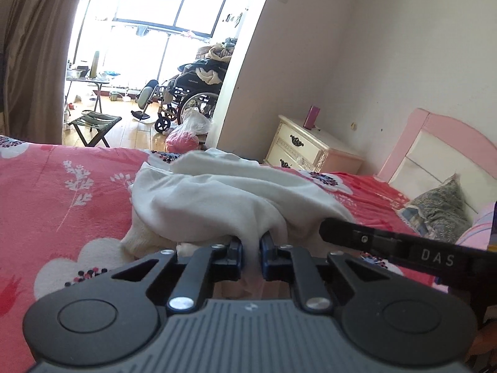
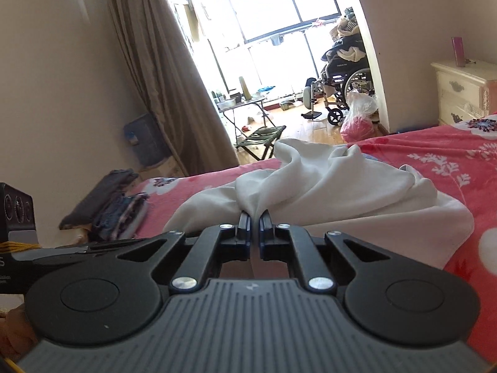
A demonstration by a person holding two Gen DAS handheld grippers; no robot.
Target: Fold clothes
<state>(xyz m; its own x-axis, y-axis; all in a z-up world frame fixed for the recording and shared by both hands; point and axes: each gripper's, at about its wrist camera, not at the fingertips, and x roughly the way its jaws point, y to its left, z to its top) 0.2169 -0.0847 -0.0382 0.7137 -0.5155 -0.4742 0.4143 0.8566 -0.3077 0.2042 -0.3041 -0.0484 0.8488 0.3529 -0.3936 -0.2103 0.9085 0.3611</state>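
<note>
A crumpled white garment point(image 1: 217, 199) lies bunched on the red floral bedspread point(image 1: 62, 186). My left gripper point(image 1: 251, 242) is shut on a fold of the garment at its near edge. In the right wrist view the same white garment point(image 2: 341, 186) is heaped on the bedspread point(image 2: 450, 161), and my right gripper point(image 2: 254, 219) is shut on another pinch of its near edge. The right gripper's finger point(image 1: 388, 242) reaches into the left wrist view from the right, beside the cloth.
A cream nightstand point(image 1: 310, 146) and pink headboard point(image 1: 441, 136) stand right of the bed, with a grey pillow point(image 1: 441, 211). A pile of dark folded clothes point(image 2: 118, 205) lies at the bed's left edge. A wheelchair point(image 2: 344, 74), folding stool point(image 2: 261, 140) and curtain point(image 2: 161, 62) stand beyond.
</note>
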